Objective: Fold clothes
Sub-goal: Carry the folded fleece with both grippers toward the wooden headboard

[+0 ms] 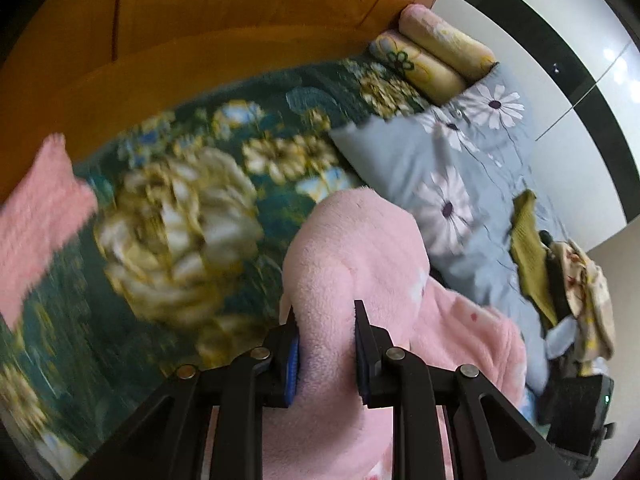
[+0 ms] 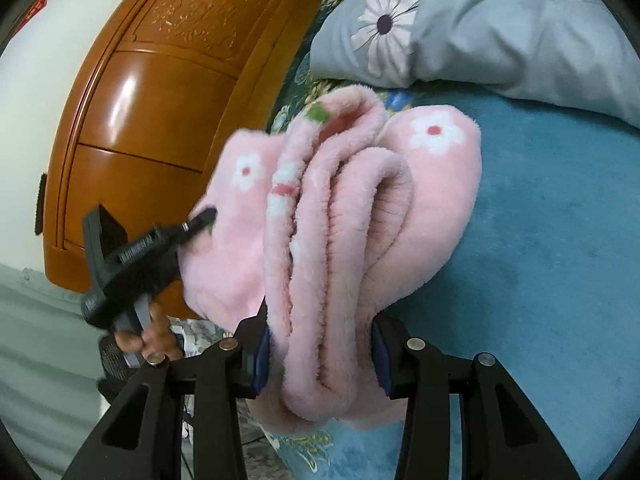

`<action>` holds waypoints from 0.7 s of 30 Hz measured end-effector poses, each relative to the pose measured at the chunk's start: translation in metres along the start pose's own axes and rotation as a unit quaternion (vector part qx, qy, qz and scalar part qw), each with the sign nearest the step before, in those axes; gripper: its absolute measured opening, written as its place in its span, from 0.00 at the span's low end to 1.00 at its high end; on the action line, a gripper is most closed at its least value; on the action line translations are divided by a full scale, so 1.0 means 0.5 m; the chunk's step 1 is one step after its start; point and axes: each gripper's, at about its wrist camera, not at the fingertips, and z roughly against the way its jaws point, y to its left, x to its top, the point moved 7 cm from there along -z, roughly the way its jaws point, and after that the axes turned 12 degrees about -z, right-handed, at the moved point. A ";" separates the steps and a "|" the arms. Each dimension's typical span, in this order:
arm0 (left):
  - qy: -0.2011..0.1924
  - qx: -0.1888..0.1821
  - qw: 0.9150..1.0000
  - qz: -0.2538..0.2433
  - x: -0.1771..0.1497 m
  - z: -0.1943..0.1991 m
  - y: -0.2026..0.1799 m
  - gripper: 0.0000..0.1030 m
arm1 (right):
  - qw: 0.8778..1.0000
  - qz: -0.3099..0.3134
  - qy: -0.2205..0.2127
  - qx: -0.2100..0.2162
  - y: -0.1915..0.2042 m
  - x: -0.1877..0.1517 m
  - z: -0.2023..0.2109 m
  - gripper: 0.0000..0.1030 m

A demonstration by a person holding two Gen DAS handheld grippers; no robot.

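Underneath, a floral bedspread [image 1: 180,208] — carved wooden headboard [image 2: 160,80] beyond.

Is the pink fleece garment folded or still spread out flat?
Bunched into folds, not flat: the pink fleece garment shows several stacked layers between the right gripper jaws; the left gripper clamps another part.

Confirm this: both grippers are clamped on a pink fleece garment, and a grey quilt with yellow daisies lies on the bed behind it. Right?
Not quite. The quilt is grey, but its daisies are white with dark centres, as both wrist views show. The rest holds: the left gripper and right gripper are each clamped on the pink fleece garment.
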 end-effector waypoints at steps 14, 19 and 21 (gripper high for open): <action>0.017 0.026 0.999 0.042 -0.049 -0.078 0.064 0.21 | 0.998 -0.008 0.014 -0.056 -0.087 -0.024 -0.053 0.42; -0.004 0.042 0.998 0.041 -0.070 -0.029 0.059 0.18 | 0.997 0.031 0.011 -0.066 -0.042 0.040 -0.042 0.39; -0.028 0.035 0.997 0.061 -0.092 0.009 0.060 0.18 | 0.995 0.066 0.012 -0.076 -0.013 0.067 -0.043 0.39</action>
